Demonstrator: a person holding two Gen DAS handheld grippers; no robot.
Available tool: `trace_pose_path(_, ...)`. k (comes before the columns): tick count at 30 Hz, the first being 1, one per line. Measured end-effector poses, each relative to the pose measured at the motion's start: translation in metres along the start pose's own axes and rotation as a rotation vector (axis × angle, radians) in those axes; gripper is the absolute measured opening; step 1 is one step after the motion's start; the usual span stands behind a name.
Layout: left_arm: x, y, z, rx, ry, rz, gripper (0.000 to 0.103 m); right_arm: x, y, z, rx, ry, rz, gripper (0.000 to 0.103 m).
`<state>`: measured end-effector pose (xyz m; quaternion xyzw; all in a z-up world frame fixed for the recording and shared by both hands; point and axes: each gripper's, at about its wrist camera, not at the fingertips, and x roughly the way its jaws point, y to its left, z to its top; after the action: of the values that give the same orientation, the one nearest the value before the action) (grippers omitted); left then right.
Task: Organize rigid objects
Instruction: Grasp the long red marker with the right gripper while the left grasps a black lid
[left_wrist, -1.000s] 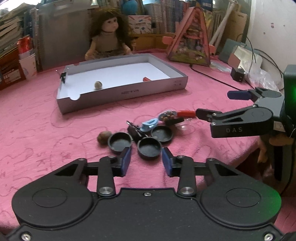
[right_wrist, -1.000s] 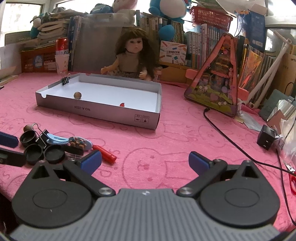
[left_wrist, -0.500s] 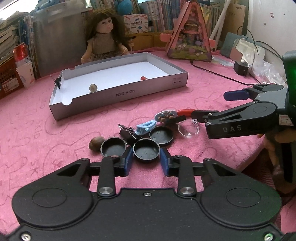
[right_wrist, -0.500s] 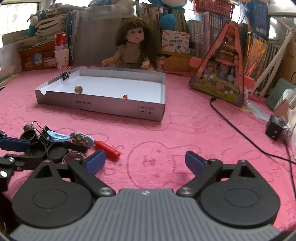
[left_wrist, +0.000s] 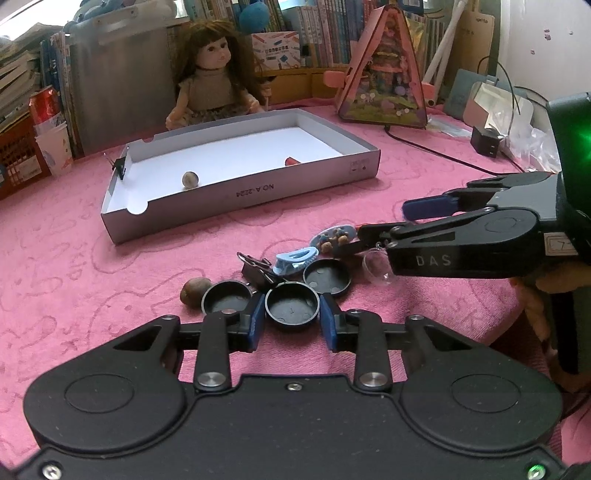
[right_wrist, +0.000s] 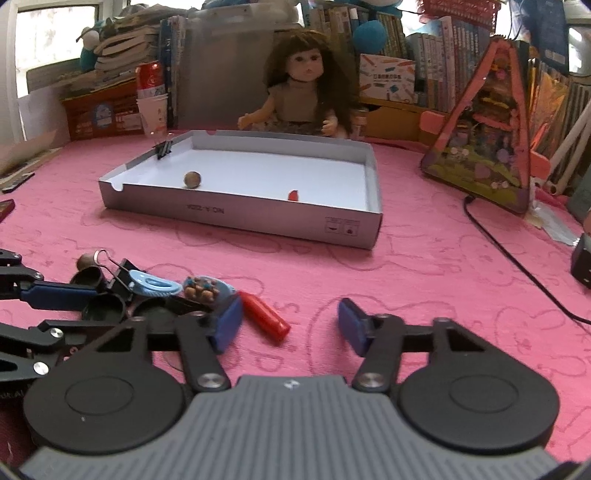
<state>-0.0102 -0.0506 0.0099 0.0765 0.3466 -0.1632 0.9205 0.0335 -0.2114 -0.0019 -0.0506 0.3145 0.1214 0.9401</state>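
In your left wrist view, the left gripper (left_wrist: 291, 319) has its fingers apart on either side of the nearest black cap (left_wrist: 291, 304), pads just beside its rim but not yet pressing, as far as you can tell. Close squarely across the widest part and keep low, so the cap does not tip or nudge the black cap on the left (left_wrist: 226, 297), the nut (left_wrist: 194, 290) or the binder clip (left_wrist: 258, 267) crowded around it. The white tray (left_wrist: 236, 192) waits farther back on the pink bench (left_wrist: 74, 258), well apart from the pile. In your right wrist view, the right gripper (right_wrist: 290, 325) hangs wide open and empty over the red tube (right_wrist: 264, 315); hold it clear of the blue hair clip (right_wrist: 155, 286) until the left lift is done.
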Motion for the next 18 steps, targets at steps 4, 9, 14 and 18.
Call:
trace_pose_path(4, -0.006, 0.005, 0.003, -0.004, -0.017, 0.007, 0.030, -0.001, -0.001, 0.002, 0.002, 0.009, 0.008, 0.033)
trace_pose_path(9, -0.015, 0.012, 0.010, -0.017, -0.053, 0.024, 0.030, -0.008, -0.008, 0.000, 0.009, 0.018, -0.015, 0.021)
trace_pose_path(14, -0.015, 0.018, 0.015, -0.031, -0.062, 0.044, 0.030, -0.014, -0.015, -0.002, 0.020, 0.022, -0.031, 0.015)
trace_pose_path(18, -0.014, 0.020, 0.015, -0.035, -0.063, 0.051, 0.030, -0.016, -0.016, -0.002, 0.013, 0.020, -0.037, 0.014)
